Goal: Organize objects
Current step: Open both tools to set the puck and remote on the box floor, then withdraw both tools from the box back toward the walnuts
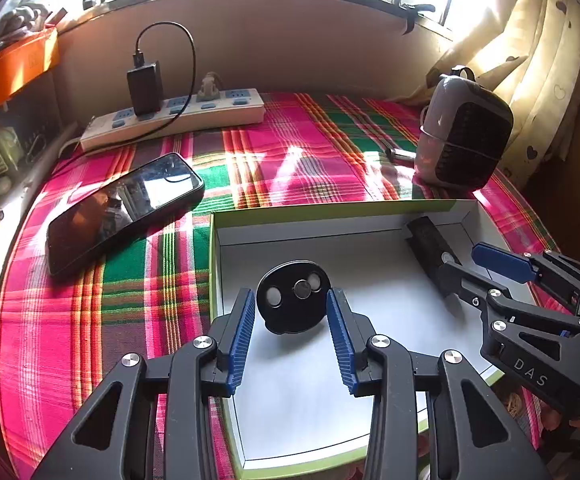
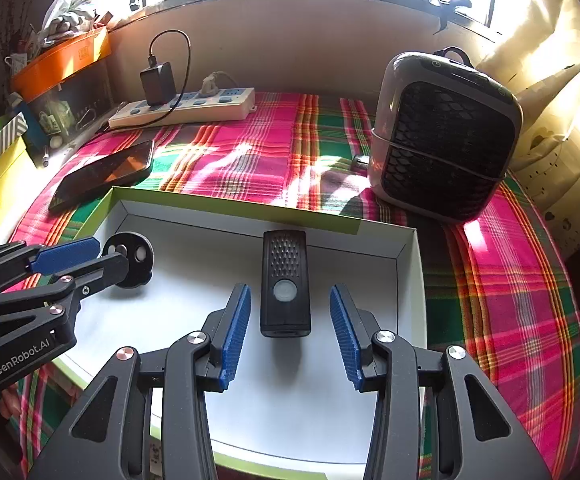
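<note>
While both grippers are held over the white-floored box (image 1: 225, 240), neither is closed on anything. The left gripper (image 1: 292, 320) is seen with its blue pads (image 1: 241, 336) parted on either side of the round black device (image 1: 293, 297), which lies on the box floor at the left, gaps visible on both sides. The right gripper (image 2: 290, 320) is likewise spread around the oblong black device (image 2: 285, 284), lying at the box's far right. A phone (image 1: 123, 208), power strip (image 1: 177, 118) and small heater (image 2: 446, 136) are set on the plaid cloth (image 1: 290, 152) beyond.
</note>
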Demonstrator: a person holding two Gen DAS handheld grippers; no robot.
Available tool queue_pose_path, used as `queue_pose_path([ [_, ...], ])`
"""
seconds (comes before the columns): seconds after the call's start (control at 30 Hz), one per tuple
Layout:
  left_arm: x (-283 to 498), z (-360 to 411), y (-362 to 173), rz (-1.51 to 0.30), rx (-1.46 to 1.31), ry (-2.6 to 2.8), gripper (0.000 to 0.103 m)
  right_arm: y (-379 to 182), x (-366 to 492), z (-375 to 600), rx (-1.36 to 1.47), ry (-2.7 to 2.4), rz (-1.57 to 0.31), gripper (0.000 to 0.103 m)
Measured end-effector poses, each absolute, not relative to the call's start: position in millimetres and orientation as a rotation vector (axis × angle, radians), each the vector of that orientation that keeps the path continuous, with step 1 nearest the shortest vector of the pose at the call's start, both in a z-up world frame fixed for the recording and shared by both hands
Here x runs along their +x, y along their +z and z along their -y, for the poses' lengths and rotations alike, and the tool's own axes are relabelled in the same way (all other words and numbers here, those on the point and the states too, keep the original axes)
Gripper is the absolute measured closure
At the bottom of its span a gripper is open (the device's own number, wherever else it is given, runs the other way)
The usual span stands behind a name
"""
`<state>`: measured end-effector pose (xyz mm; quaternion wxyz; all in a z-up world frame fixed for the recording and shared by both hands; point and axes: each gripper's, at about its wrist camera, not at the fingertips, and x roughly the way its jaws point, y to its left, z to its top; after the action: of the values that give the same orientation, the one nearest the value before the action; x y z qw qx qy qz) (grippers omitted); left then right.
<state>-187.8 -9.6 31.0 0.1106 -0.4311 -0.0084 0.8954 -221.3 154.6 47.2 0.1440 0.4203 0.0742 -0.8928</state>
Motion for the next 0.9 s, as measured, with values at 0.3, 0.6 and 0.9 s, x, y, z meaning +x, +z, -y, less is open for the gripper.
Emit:
queue_pose_path([
  [0.3, -163, 12, 44, 0.008, -1.193, 2.674, 0.067, 59, -198, -164, 1.159, -2.582, -0.175, 0.06],
  [0.6, -134, 26, 53, 0.106, -1.145, 2.686, 0.067, 66, -170, -176, 1.112, -2.582, -0.157, 0.06],
  [0.9, -101, 43, 46, 0.184, -1.133, 2.681, 0.066, 67, -143, -195, 1.083, -2.588, -0.134, 0.06],
])
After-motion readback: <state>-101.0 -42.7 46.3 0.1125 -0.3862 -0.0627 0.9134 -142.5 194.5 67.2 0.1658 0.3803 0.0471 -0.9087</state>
